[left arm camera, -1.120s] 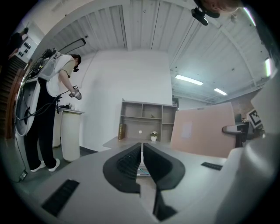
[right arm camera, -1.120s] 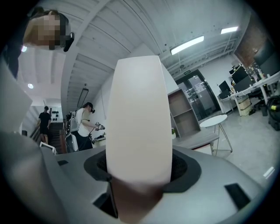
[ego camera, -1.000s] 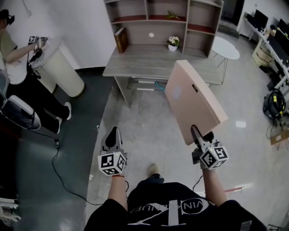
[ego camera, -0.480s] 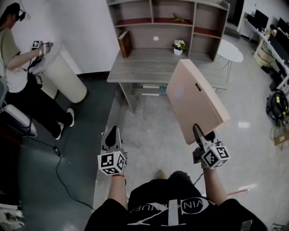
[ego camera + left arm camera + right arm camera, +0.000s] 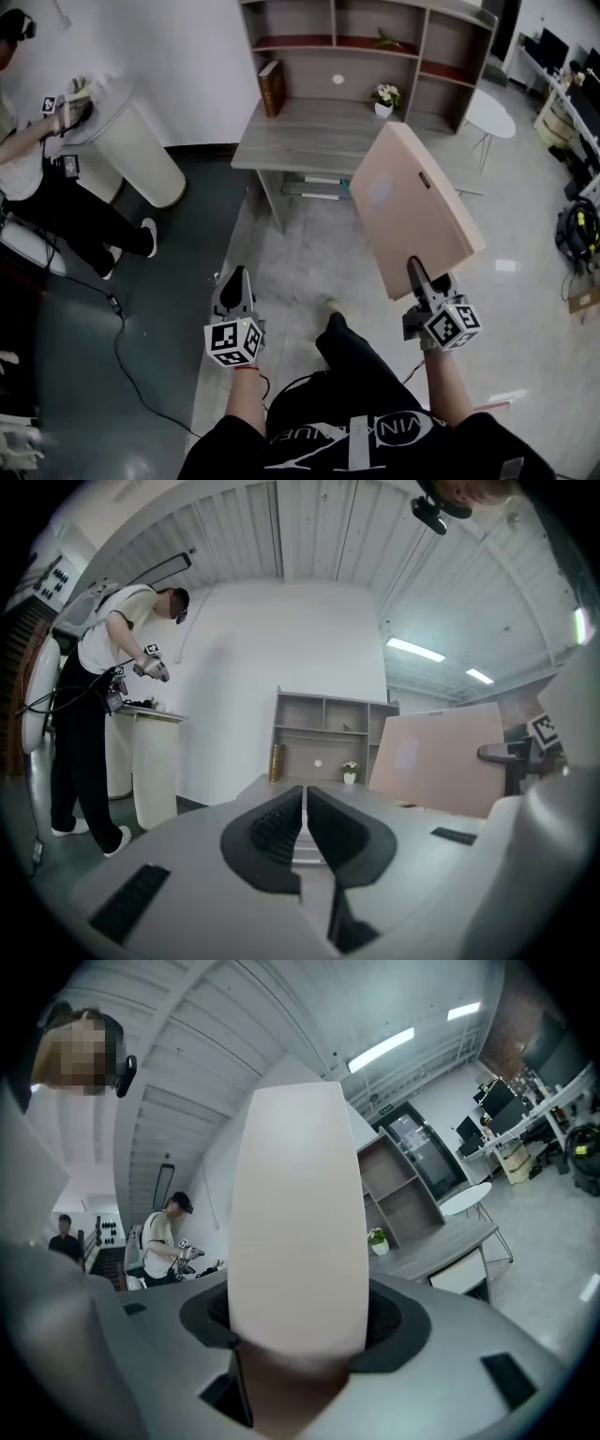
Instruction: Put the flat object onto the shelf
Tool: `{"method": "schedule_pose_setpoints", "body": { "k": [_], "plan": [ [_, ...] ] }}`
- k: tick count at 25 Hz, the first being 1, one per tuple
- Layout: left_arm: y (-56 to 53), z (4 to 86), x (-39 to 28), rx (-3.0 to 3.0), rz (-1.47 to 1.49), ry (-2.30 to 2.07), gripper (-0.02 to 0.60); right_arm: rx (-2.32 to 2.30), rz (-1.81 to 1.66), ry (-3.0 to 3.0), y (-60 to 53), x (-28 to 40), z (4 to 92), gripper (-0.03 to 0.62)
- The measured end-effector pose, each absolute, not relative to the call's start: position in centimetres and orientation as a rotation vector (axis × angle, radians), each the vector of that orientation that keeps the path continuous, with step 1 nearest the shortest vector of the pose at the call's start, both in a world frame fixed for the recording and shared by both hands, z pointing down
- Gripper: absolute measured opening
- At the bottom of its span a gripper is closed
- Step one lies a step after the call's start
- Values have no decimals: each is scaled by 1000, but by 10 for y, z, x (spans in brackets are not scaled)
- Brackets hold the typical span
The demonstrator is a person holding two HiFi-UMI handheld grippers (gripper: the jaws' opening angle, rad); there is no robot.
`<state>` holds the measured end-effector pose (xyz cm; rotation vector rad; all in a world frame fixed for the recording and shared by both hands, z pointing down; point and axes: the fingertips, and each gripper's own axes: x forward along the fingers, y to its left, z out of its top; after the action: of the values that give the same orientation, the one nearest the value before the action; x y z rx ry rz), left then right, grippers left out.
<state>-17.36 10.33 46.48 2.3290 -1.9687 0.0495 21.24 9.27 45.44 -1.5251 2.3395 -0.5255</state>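
- Head view: the right tool (image 5: 419, 278) is clamped on the lower edge of the flat board (image 5: 411, 208). It holds the board upright and tilted in the right half of the frame, over bare floor. The left tool (image 5: 235, 279) is at lower left, clenched on nothing.
- The shelf (image 5: 373, 44) stands at the top centre on a grey desk (image 5: 314, 138), well apart from the board. I judge this to be the carry step, with the placing not yet begun.
- The next move calls for closing in on the desk, levelling the board and sliding it into a free compartment.
- A book (image 5: 272, 87) leans at the desk's left and a small flower pot (image 5: 384, 97) sits further right. Both could catch a board edge.
- A second person (image 5: 42, 173) works at a white pedestal (image 5: 131, 150) at upper left, out of the way.
- Left gripper view: the jaws meet with nothing between them. The shelf (image 5: 328, 735) lies straight ahead and the board (image 5: 441, 759) is at right.
- Right gripper view: the board's pale edge (image 5: 300, 1213) fills the gap between the jaws, gripped on both sides. It hides much of the view ahead, with the shelf (image 5: 398, 1190) showing to its right.
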Motion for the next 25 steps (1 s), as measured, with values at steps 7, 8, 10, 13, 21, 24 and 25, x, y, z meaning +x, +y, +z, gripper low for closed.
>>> {"method": "schedule_pose_setpoints", "body": {
  "k": [7, 8, 10, 13, 21, 24, 25],
  "plan": [
    [68, 468, -195, 2282, 25, -2003, 18, -1496, -543, 2347, 54, 198, 457, 296],
    [60, 469, -195, 2288, 31, -1996, 19, -1495, -540, 2349, 46, 196, 456, 296],
    [44, 470, -194, 2301, 42, -1984, 18, -1492, -534, 2346, 30, 191, 455, 295],
    [15, 471, -198, 2313, 48, -1971, 18, -1490, -537, 2337, 5, 182, 455, 296],
    [-54, 472, -210, 2318, 52, -1951, 18, -1499, -562, 2325, -58, 167, 459, 296],
    [-78, 472, -216, 2312, 56, -1947, 18, -1501, -571, 2324, -82, 161, 458, 296],
    [-87, 472, -217, 2312, 58, -1944, 18, -1504, -575, 2324, -91, 159, 459, 296]
  ]
}}
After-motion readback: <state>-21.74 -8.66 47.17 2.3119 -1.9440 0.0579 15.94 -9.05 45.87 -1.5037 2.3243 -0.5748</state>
